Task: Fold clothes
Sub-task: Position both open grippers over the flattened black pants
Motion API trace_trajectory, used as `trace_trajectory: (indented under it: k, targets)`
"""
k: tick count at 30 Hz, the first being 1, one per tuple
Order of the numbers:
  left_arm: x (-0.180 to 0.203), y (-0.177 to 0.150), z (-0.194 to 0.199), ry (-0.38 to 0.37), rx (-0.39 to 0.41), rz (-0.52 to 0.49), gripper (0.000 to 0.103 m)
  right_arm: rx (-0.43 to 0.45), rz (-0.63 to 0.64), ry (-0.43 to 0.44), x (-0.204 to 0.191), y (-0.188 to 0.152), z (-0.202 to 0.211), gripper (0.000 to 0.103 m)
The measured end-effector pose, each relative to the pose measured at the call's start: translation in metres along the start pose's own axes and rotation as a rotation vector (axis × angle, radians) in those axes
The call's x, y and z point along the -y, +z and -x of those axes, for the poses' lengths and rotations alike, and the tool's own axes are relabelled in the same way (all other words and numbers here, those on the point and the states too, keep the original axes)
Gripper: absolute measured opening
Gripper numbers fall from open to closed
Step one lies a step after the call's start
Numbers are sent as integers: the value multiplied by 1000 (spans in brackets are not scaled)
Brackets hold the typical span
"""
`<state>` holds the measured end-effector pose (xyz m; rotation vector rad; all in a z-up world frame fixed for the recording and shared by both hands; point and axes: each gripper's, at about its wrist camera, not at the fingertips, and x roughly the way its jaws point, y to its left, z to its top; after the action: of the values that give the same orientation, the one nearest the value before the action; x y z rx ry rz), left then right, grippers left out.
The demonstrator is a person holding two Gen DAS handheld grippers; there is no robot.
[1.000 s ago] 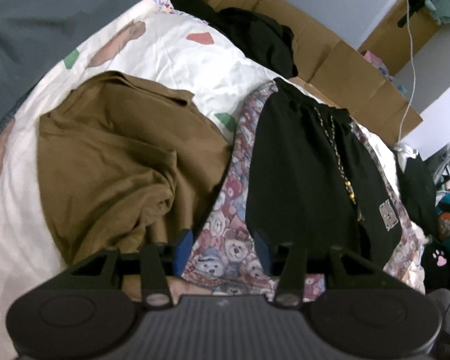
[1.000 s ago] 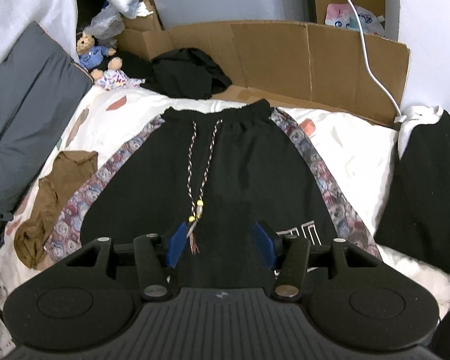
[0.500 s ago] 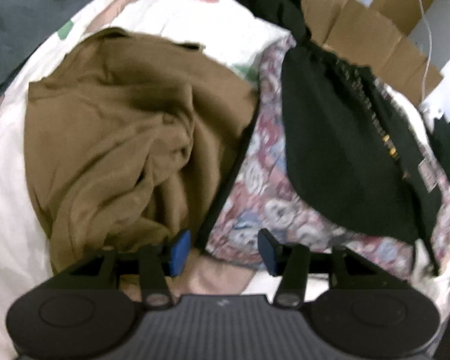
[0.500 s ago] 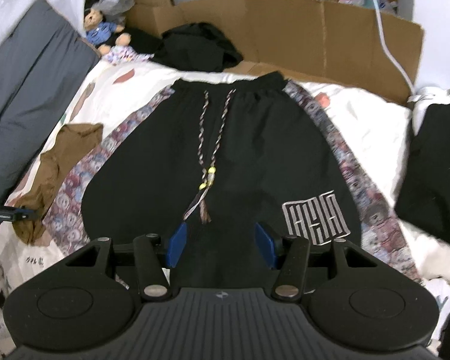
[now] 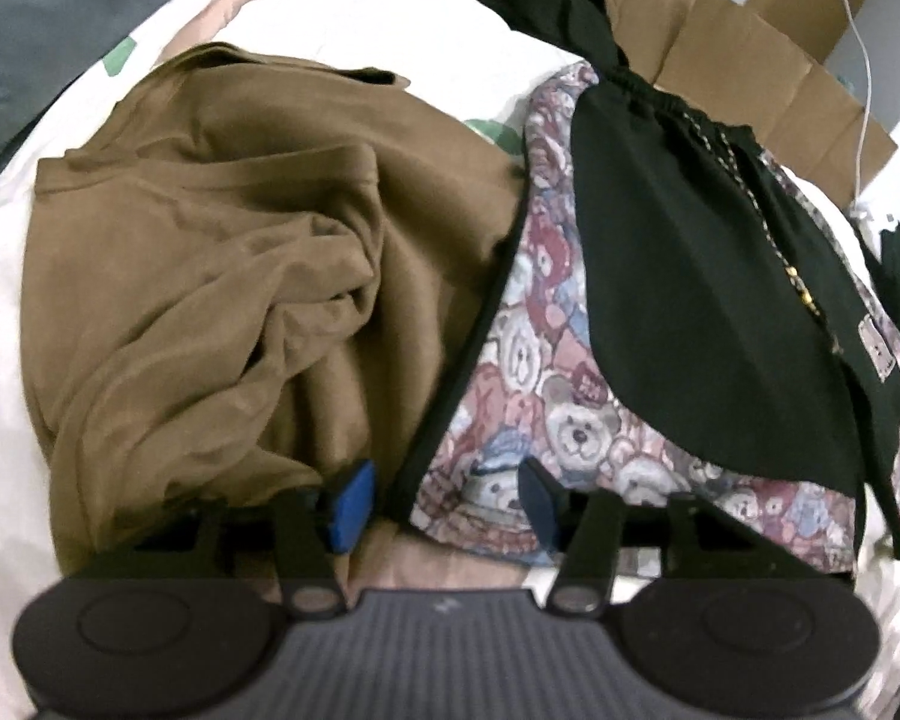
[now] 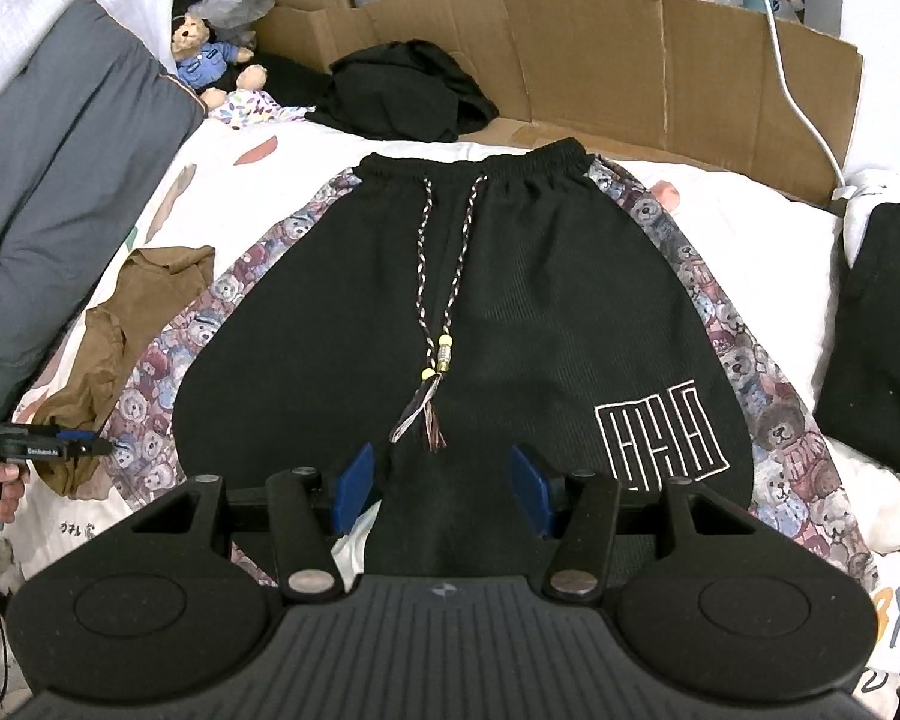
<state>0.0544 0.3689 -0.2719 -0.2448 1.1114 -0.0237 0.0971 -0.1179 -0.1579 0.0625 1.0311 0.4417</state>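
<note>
Nearer now, brown garment (image 5: 222, 276) crowds shorts (image 5: 678, 300).

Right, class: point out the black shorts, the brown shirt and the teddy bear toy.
black shorts (image 6: 510, 312), right wrist view, middle of the front panel.
brown shirt (image 5: 222, 276), left wrist view, crumpled middle.
teddy bear toy (image 6: 201, 54), right wrist view, blue-shirted chest.

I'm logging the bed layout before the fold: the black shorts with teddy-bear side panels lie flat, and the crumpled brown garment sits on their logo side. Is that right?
Not quite. The crumpled brown garment lies on the side opposite the white block logo. The right wrist view shows it: garment at the left edge of the black shorts with teddy-bear side panels, logo on the right leg. The shorts do lie flat.
</note>
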Motion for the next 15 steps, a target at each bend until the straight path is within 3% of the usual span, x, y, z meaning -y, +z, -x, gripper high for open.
trace_trajectory:
  k: [4,12,15]
  targets:
    - [0,0,-4,-5,-17,-1,51,-3,-10,-3,1,-4,1,56]
    - [0,-1,-1,22,-29,35,22,-12,-30,-7,6,-9,-3,56]
    - [-1,1,3,16,-24,41,19,4,-30,-17,7,-8,1,56]
